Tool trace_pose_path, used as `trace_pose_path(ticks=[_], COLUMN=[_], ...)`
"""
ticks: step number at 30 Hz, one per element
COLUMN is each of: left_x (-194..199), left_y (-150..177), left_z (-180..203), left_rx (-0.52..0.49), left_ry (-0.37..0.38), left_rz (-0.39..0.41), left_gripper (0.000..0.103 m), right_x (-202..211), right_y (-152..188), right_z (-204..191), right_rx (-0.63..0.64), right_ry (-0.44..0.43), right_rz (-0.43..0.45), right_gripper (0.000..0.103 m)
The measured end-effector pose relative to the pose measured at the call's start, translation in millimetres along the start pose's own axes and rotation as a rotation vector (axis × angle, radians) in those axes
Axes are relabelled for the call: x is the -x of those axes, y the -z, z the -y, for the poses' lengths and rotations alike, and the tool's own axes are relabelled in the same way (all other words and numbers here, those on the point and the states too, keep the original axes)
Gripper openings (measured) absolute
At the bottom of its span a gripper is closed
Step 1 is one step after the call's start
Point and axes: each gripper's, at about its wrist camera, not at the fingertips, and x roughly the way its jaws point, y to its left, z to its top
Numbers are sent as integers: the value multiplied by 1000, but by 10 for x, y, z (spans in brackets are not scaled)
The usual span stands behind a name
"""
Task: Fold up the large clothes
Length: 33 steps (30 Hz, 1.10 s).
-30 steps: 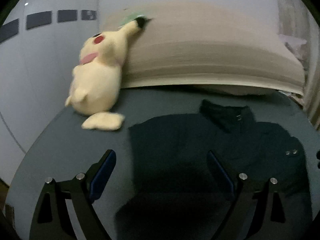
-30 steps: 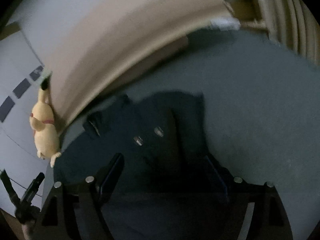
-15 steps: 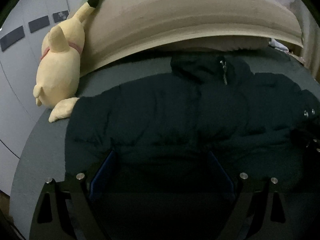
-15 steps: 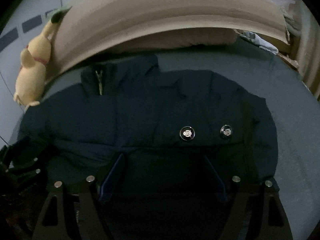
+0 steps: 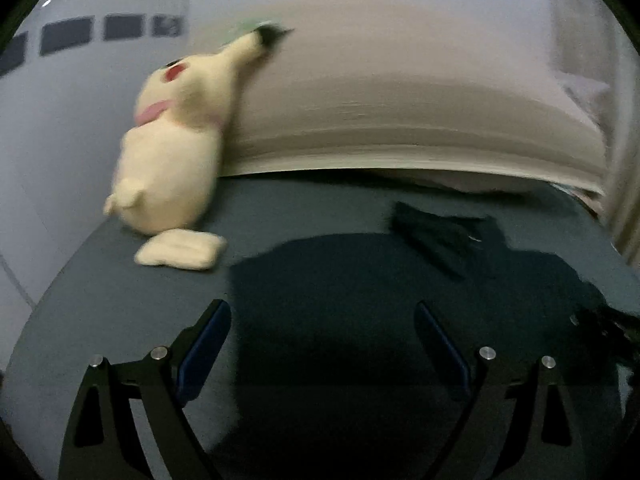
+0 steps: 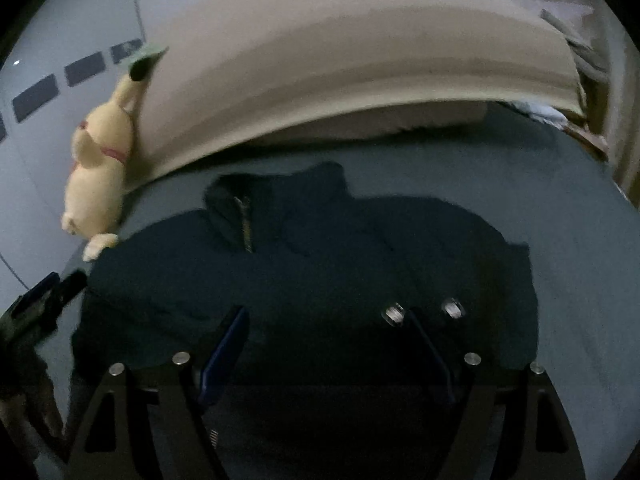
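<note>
Cream plush toy (image 5: 168,168) sits slumped on the grey-blue bed (image 5: 100,300), leaning against the tan headboard (image 5: 400,100), pale wall (image 5: 60,140) alongside.

No text, label, brand, number or sign can be read in either view. The two metal snaps (image 6: 424,311) on the dark jacket (image 6: 320,280) are blurred, and any embossing on them cannot be made out. The row of dark rectangles (image 5: 92,34) on the pale wall is seen only as plain patches, with nothing legible on them. The plush toy (image 5: 172,168) carries no readable tag.
</note>
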Motion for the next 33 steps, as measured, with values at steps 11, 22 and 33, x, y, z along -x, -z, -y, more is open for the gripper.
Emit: trace_pose_path(ticks=[11, 22, 33], left_x=[-758, -425, -124], left_y=[242, 156, 505], left_z=[-179, -292, 60], left_rx=[-31, 12, -118], left_ry=[-147, -95, -87], left_rz=[-174, -119, -65], left_gripper=[94, 93, 93], right_x=[-645, -248, 86], right_y=[1, -37, 459], right_z=[-35, 18, 334], right_rx=[15, 11, -23], right_ry=[64, 36, 50], right_rz=[-103, -53, -74], right_gripper=[81, 82, 83])
